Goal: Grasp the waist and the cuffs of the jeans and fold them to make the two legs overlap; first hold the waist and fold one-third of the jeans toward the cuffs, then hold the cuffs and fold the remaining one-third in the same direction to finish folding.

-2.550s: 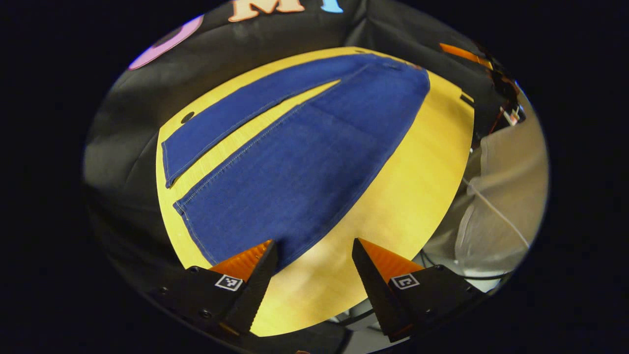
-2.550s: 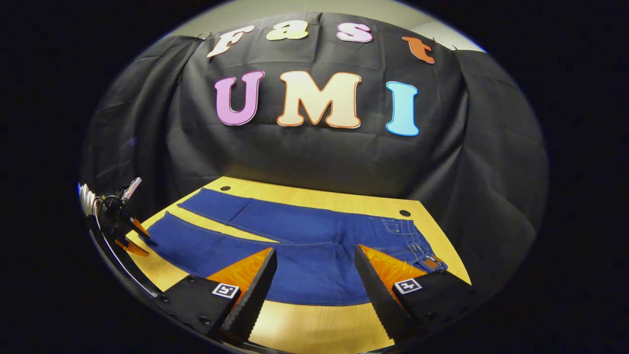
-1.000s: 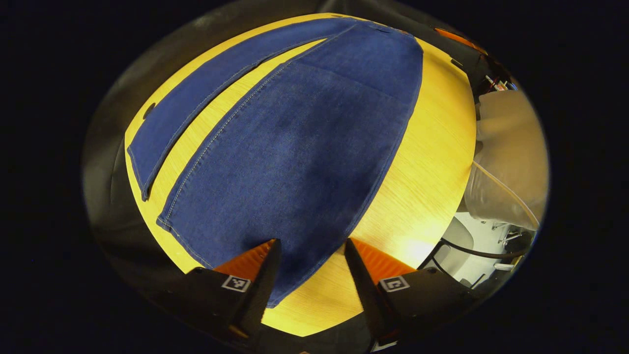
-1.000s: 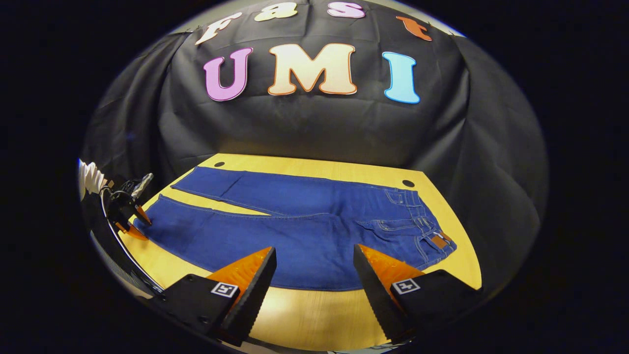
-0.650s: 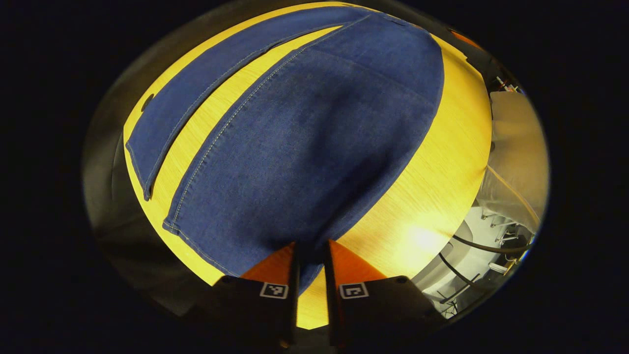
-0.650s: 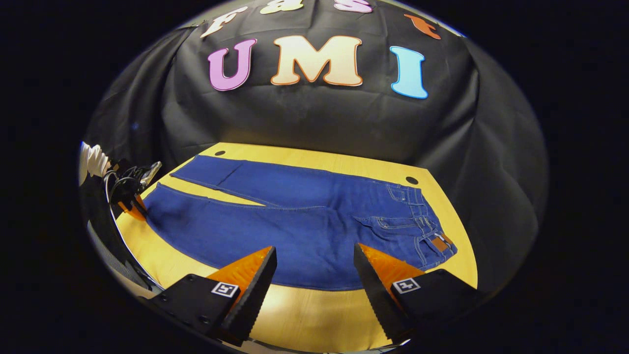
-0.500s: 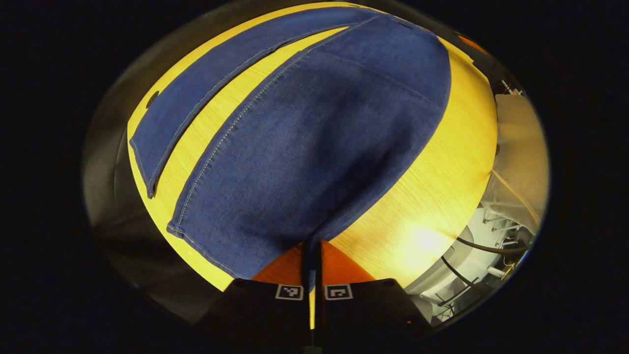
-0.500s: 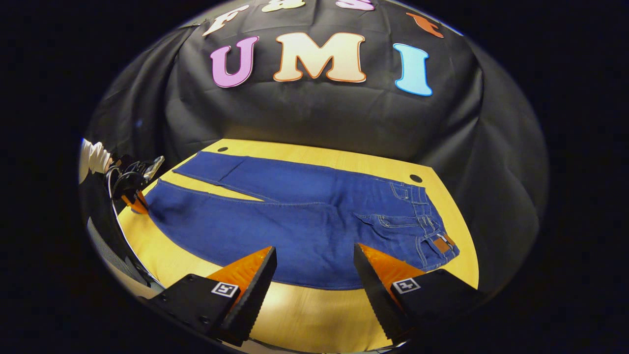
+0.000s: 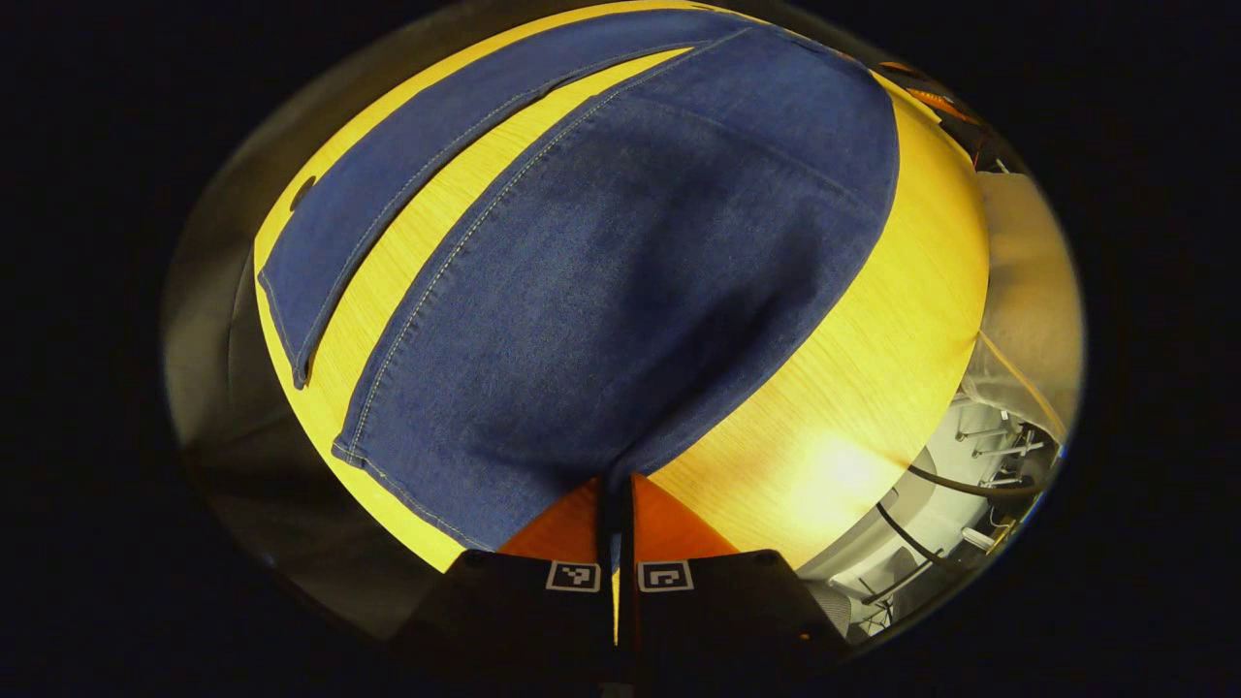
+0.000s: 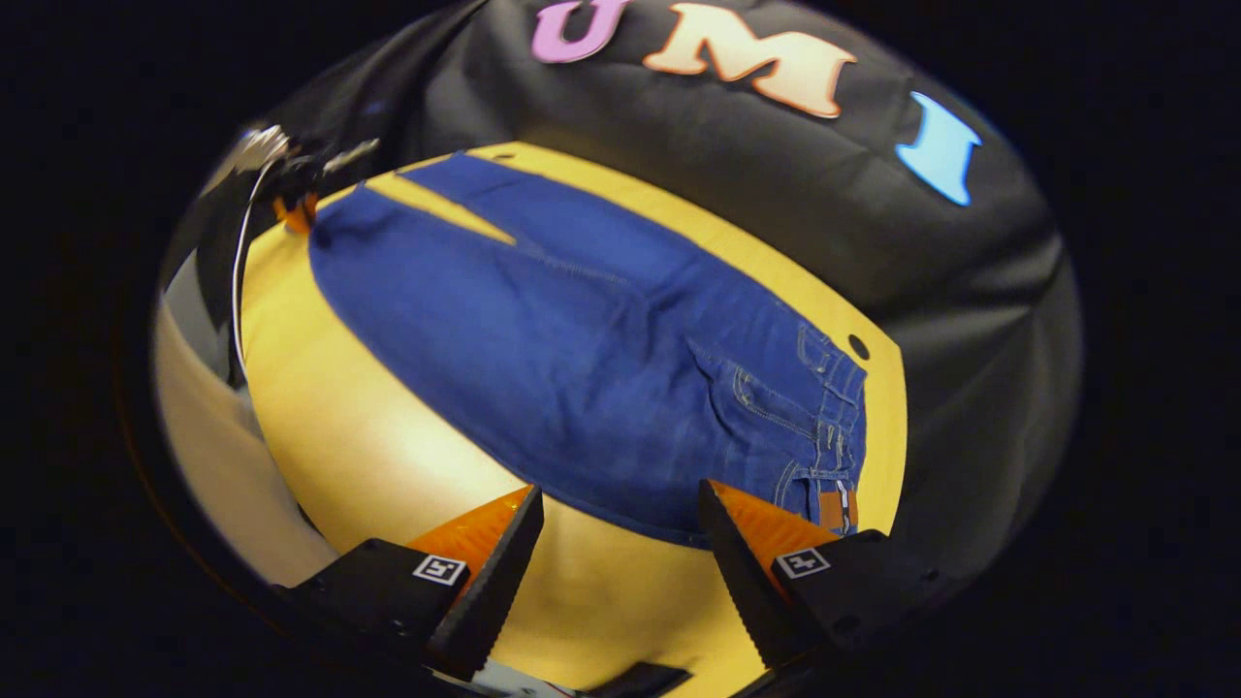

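Note:
Blue jeans (image 9: 620, 291) lie flat on the yellow table (image 9: 853, 368), the two legs spread apart. My left gripper (image 9: 617, 504) is shut on the corner of the near leg's cuff, with denim pinched between its fingers. The far leg (image 9: 407, 184) lies flat beyond a strip of bare table. In the right gripper view the jeans (image 10: 562, 330) run from the cuffs at upper left to the waist (image 10: 834, 427) at lower right. My right gripper (image 10: 620, 504) is open and low over bare table, just in front of the jeans' near edge by the waist. The left gripper (image 10: 291, 208) shows far off at the cuff.
Black cloth hangs behind the table and to its sides. A small round hole (image 10: 857, 346) sits in the tabletop near the waist. A person's light clothing (image 9: 1028, 281) and chair legs with cables (image 9: 970, 475) lie past the table's near edge.
My left gripper went from open to shut on the near cuff's corner. The right gripper stayed open, tilted and moved closer to the waist end.

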Motion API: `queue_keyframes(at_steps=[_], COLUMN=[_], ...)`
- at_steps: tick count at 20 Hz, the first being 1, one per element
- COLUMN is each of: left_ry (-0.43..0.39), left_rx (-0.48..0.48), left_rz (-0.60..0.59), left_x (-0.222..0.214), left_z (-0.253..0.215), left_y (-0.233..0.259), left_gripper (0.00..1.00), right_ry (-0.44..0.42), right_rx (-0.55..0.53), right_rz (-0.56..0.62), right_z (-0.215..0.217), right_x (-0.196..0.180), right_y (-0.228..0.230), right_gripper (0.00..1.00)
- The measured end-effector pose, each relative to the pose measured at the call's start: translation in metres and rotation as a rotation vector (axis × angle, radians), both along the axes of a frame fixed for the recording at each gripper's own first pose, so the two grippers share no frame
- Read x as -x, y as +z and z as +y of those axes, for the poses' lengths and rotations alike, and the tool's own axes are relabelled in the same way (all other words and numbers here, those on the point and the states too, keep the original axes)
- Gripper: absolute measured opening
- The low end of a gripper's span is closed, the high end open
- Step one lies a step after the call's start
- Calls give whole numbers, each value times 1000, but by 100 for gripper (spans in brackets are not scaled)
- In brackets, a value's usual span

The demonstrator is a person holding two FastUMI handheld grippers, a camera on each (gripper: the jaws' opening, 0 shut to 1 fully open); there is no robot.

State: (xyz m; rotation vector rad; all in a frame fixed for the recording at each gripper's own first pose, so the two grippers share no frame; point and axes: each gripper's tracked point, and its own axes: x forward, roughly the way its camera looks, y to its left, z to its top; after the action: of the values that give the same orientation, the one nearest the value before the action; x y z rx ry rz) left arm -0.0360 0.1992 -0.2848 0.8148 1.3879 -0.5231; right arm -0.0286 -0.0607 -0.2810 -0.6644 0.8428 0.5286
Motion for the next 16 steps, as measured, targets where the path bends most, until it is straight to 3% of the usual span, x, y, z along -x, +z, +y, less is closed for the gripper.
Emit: queue_keyframes(at_steps=[6,11,12,13,14,16], left_ry=[28,45,45,44,42,36], left_rx=[-19,-30,-33,-37,-42,-49], left_rz=[-1,18,25,33,40,53], left_x=[0,0,0,0,0,0], left_z=[0,0,0,0,0,1], left_y=[0,0,0,0,0,0], left_gripper=[0,0,0,0,0,0], right_ry=[102,114,114,107,97,104], right_rx=[76,59,52,41,46,68], right_rz=[142,257,287,332,343,361], right_z=[-15,-18,-16,-16,-17,-18], right_x=[-13,-18,-17,-14,-17,-20], right_y=[-37,-51,-52,-56,-56,-55], right_gripper=[99,95,98,94,97,92])
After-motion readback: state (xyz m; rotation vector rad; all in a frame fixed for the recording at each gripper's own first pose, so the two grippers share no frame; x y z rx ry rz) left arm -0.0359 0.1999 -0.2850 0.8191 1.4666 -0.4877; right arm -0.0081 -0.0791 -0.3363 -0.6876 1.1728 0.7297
